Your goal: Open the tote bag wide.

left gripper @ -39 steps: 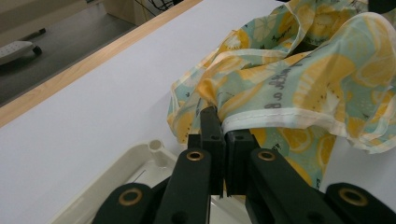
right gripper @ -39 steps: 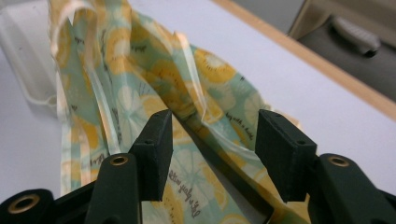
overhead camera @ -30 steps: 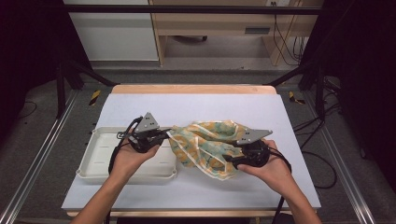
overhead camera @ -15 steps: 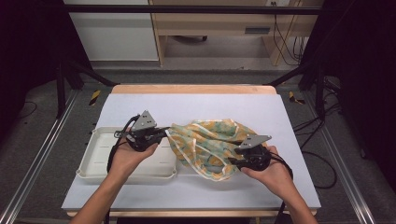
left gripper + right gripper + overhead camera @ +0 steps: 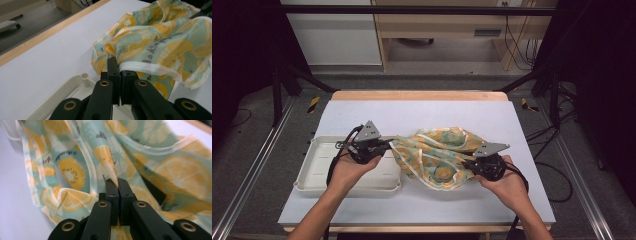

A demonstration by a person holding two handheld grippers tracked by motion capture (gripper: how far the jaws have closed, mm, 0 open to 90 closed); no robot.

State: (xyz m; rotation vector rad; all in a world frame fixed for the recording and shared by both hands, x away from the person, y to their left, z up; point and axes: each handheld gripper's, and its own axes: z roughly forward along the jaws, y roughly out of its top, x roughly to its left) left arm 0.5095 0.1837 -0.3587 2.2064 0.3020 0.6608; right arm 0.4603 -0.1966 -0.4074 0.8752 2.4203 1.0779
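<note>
Thin printed cloth lay bunched on the table betw. both grippers, looked light, limp & prob. slippery. Left gripper was clamped on its white hem; right gripper, jaws just closed, pinched a fold, so hems seemed the best hold.

Each hand-held gripper is black: the left hand-held gripper and the right hand-held gripper both carry a grey three-cornered plate on top and trail a black cable. Their jaws are matte black, squared blocks on linked arms with brass-ringed pivot holes. The forearms are bare, without sleeves.
</note>
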